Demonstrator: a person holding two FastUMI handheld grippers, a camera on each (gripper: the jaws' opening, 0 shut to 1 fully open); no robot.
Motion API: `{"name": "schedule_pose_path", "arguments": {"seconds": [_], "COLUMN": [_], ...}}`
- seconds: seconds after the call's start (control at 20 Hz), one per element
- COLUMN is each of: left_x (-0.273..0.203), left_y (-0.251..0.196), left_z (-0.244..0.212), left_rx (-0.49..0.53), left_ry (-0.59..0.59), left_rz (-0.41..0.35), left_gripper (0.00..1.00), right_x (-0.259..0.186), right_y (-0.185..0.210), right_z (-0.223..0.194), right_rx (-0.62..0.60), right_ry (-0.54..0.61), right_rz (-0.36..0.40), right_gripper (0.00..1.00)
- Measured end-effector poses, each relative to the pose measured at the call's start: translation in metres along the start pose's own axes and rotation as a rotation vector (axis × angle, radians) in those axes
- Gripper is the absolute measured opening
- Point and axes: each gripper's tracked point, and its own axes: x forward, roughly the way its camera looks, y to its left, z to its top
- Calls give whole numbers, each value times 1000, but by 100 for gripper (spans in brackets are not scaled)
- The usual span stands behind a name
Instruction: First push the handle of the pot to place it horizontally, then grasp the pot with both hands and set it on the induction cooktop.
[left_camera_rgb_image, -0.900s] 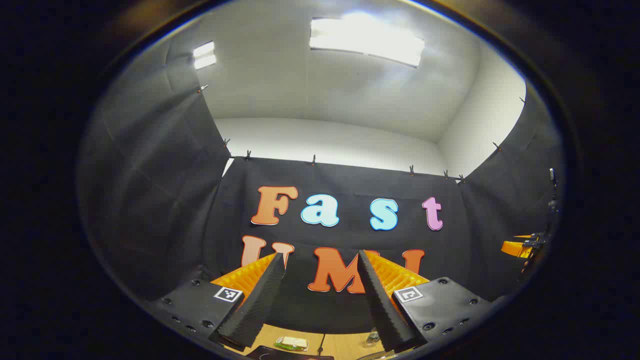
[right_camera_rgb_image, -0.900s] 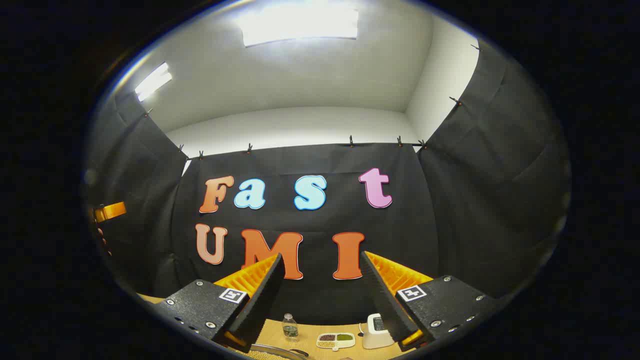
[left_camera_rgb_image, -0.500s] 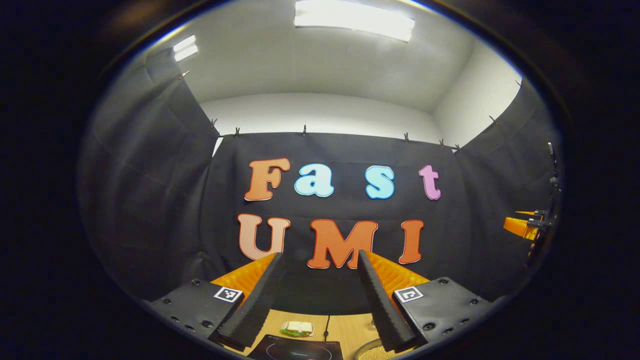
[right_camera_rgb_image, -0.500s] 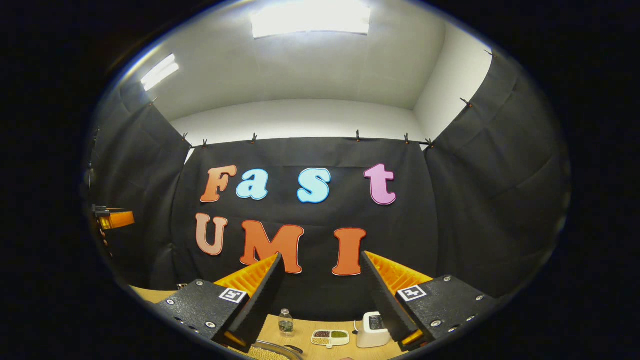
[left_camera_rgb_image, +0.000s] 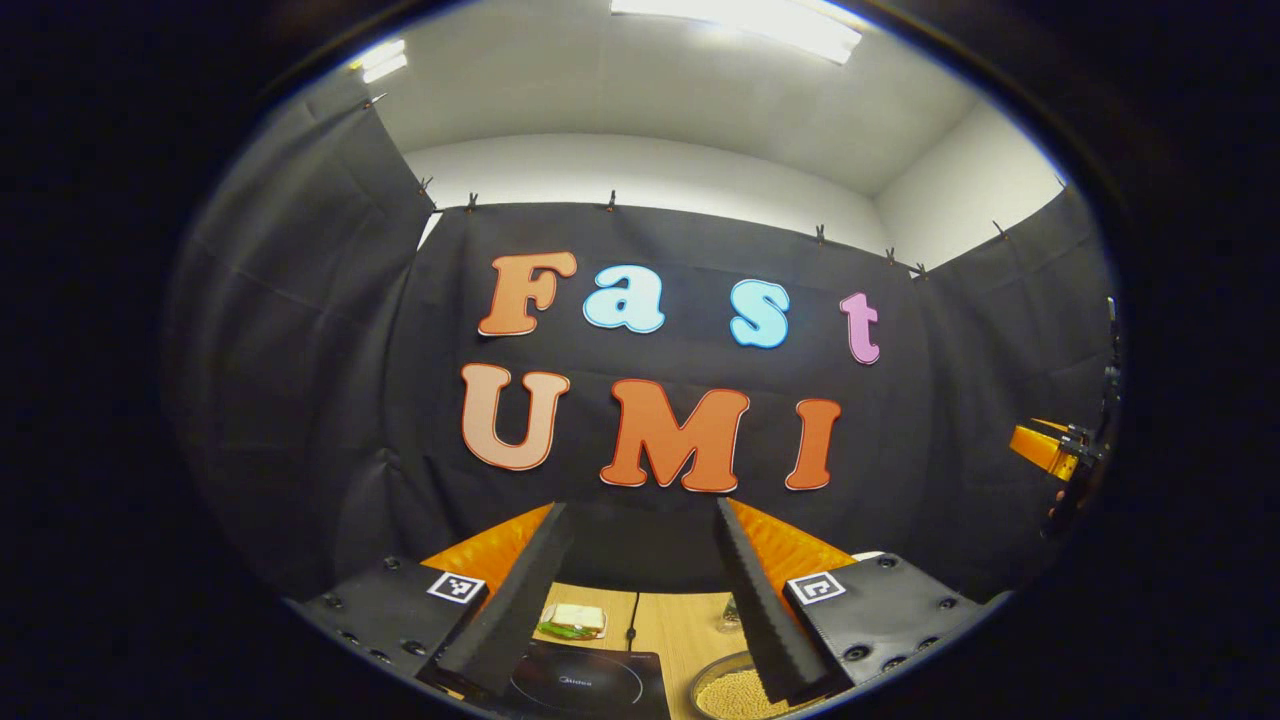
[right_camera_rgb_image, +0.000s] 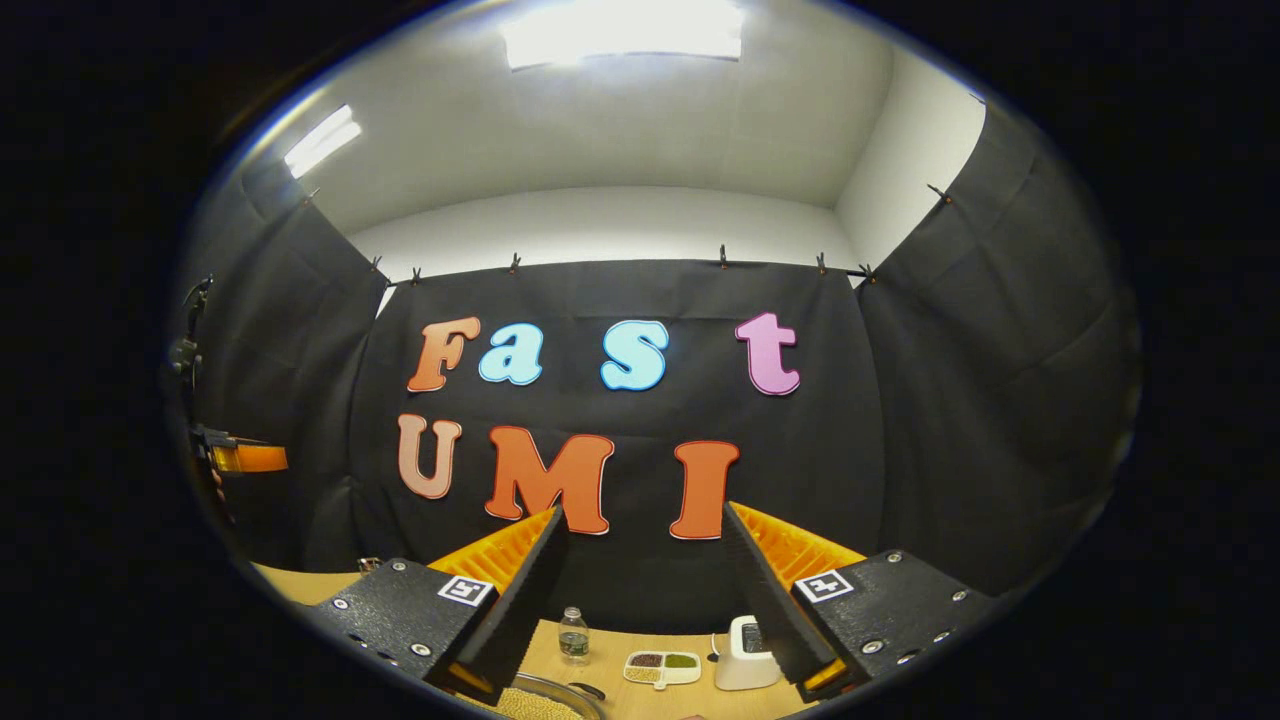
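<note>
The pot (left_camera_rgb_image: 735, 690) sits low on the wooden table, round, rim showing, full of small yellowish beans. Just beside it lies the flat black induction cooktop (left_camera_rgb_image: 585, 685), bare on top.

Both hand-held grippers (left_camera_rgb_image: 640, 590) (right_camera_rgb_image: 640, 590) agape, raised

Open tongs (left_camera_rgb_image: 640, 600) hang above cooktop (left_camera_rgb_image: 590, 685) and what looks like a bean-filled pot (left_camera_rgb_image: 730, 690).

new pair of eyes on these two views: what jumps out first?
The open jaws of the left gripper at the bottom of the left gripper view, framing the black induction cooktop and the pot of pale beans to its right. In the right gripper view, the right gripper is open too, with a water bottle, a divided dish and a white appliance along the wooden table.
</note>
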Motion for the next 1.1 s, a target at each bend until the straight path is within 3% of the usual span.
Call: {"name": "schedule_pose_path", "arguments": {"seconds": [0.15,0.2,0.4,0.55,0.6,0.65,0.95,1.1], "left_x": [3,4,8,9,10,12,8,-5], "left_y": [-7,-10,-32,-53,-56,-61,-86,-85], "left_z": [-4,-9,-27,-58,-72,-88,-207,-270], "left_rx": [-6,-3,10,6,8,12,-68,-86], "left_ry": [-21,-18,11,94,134,180,539,742], "left_rz": [-25,-31,-68,-106,-108,-124,-145,-76], "left_gripper": [91,94,84,42,33,16,7,7], "right_x": [-7,-10,-17,-22,-23,-25,-31,-30], "right_y": [-2,-4,-9,-9,-8,-8,0,5], "right_z": [-6,-11,-28,-39,-43,-47,-74,-91], "right_rx": [-45,-58,-99,-116,-123,-133,-193,-213], "right_ry": [-12,-6,13,22,22,20,27,45], "right_rz": [-11,-15,-18,-7,-2,3,38,54], "right_gripper": [94,94,94,94,94,94,94,95]}}
